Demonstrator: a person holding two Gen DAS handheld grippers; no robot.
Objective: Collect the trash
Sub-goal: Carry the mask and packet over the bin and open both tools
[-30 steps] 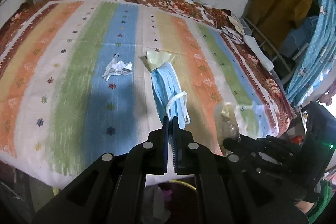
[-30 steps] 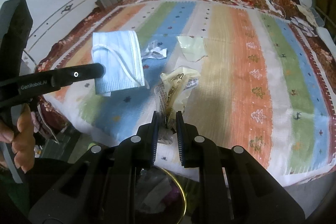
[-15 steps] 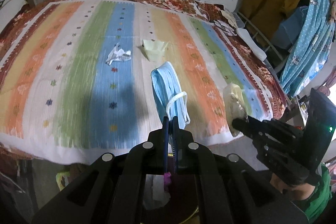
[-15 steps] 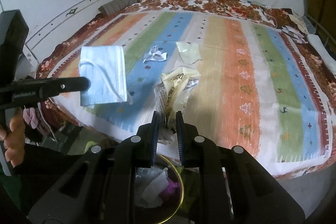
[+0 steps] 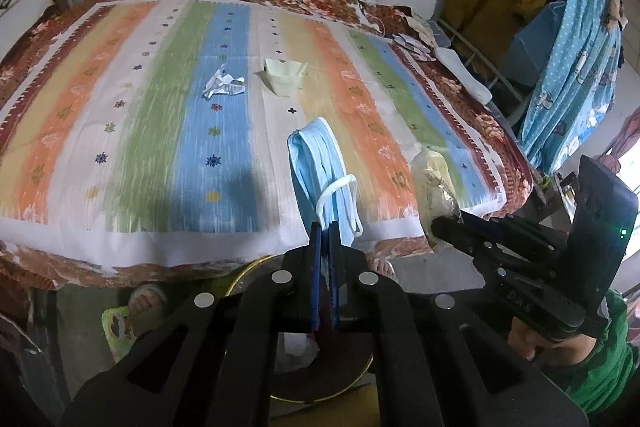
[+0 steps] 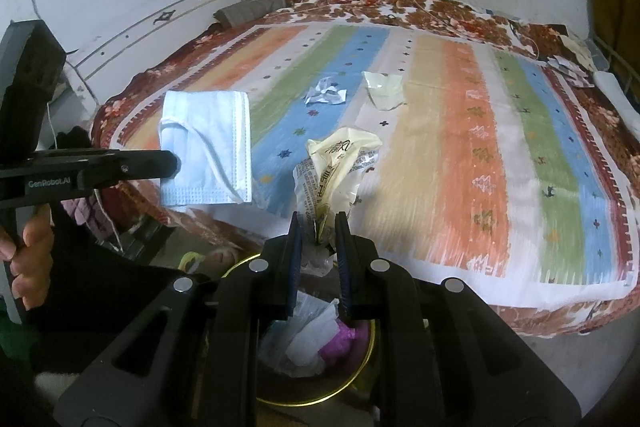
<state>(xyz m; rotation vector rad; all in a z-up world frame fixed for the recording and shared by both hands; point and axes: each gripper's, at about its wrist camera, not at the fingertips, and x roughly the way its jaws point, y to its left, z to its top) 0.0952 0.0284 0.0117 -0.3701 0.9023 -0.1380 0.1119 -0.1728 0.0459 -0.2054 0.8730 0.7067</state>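
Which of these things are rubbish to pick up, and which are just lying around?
For the job:
- blue face mask, held by the left gripper
- yellow snack wrapper, held by the right gripper
- crumpled white paper on the bed
- pale yellow wrapper on the bed
- bin below

Just lying about:
- striped bedcover
- grey roll by the wall
- hanging clothes

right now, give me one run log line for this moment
left gripper: shut on face mask | right gripper: shut on wrapper | bin: below both
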